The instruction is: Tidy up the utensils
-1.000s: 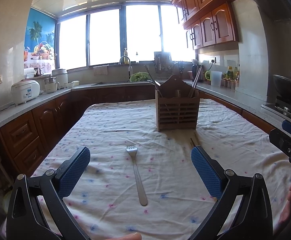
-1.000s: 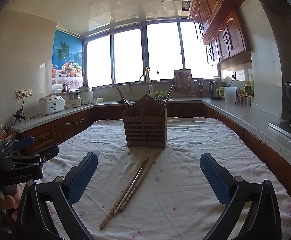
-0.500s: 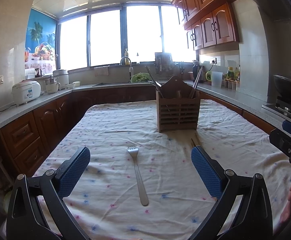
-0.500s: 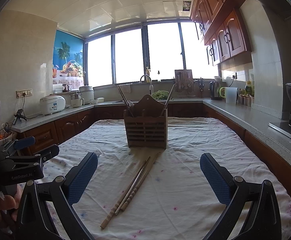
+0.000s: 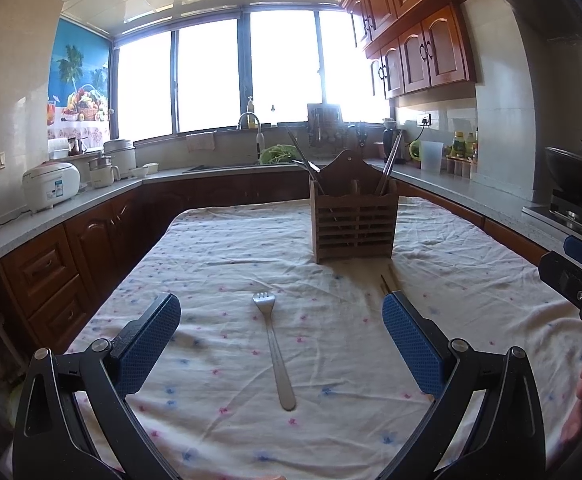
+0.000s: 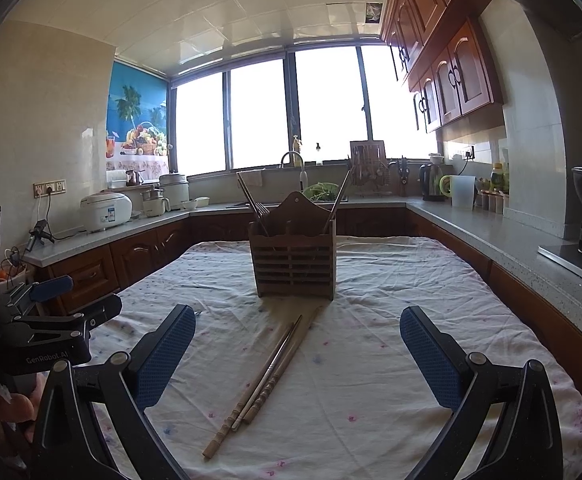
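Observation:
A metal fork (image 5: 275, 348) lies on the spotted tablecloth (image 5: 219, 264), tines pointing away, between the wide-apart blue pads of my open left gripper (image 5: 281, 334). A wooden slatted utensil holder (image 5: 353, 220) stands upright further back with a few utensils sticking out. In the right wrist view the same holder (image 6: 294, 256) stands ahead, and a bundle of chopsticks (image 6: 265, 378) lies diagonally on the cloth in front of it. My right gripper (image 6: 297, 344) is open and empty, hovering over the chopsticks. The chopstick tips (image 5: 387, 282) show beside the left gripper's right finger.
Grey counters with wooden cabinets ring the table: a rice cooker (image 5: 51, 190) on the left, a sink and tap (image 5: 251, 128) at the back, a wok on a stove (image 5: 575, 184) on the right. The other gripper (image 6: 47, 332) shows at the left edge.
Both views have shifted very slightly; the fork, chopsticks and holder stay where they were, and both grippers stay open.

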Action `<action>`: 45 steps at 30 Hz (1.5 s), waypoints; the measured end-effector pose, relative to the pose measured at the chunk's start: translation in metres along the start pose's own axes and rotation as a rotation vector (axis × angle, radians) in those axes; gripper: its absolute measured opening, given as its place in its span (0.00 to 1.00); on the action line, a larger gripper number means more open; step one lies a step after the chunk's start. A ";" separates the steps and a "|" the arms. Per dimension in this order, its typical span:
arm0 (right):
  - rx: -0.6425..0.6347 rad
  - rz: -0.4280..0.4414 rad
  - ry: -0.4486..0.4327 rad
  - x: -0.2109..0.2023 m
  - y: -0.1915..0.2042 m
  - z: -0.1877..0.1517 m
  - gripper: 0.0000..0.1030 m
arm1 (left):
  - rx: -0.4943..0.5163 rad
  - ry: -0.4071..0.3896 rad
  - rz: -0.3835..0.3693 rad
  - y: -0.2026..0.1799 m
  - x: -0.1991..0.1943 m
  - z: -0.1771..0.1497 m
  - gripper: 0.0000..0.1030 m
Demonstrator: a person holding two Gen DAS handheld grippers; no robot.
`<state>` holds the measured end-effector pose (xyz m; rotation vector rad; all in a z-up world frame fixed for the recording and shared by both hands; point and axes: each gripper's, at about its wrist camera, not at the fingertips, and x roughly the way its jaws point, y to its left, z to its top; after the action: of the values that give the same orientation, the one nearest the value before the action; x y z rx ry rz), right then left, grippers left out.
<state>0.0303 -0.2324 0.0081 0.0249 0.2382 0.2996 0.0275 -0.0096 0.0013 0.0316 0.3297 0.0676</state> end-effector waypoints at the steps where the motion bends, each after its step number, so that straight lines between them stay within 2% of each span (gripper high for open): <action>1: 0.000 0.000 0.001 0.000 0.000 0.000 1.00 | 0.000 0.001 0.002 0.000 0.000 0.000 1.00; 45: 0.016 0.003 0.012 0.003 -0.001 0.002 1.00 | 0.008 0.011 -0.016 -0.004 0.008 0.001 1.00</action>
<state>0.0341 -0.2326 0.0088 0.0398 0.2526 0.3012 0.0358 -0.0134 -0.0010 0.0364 0.3416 0.0507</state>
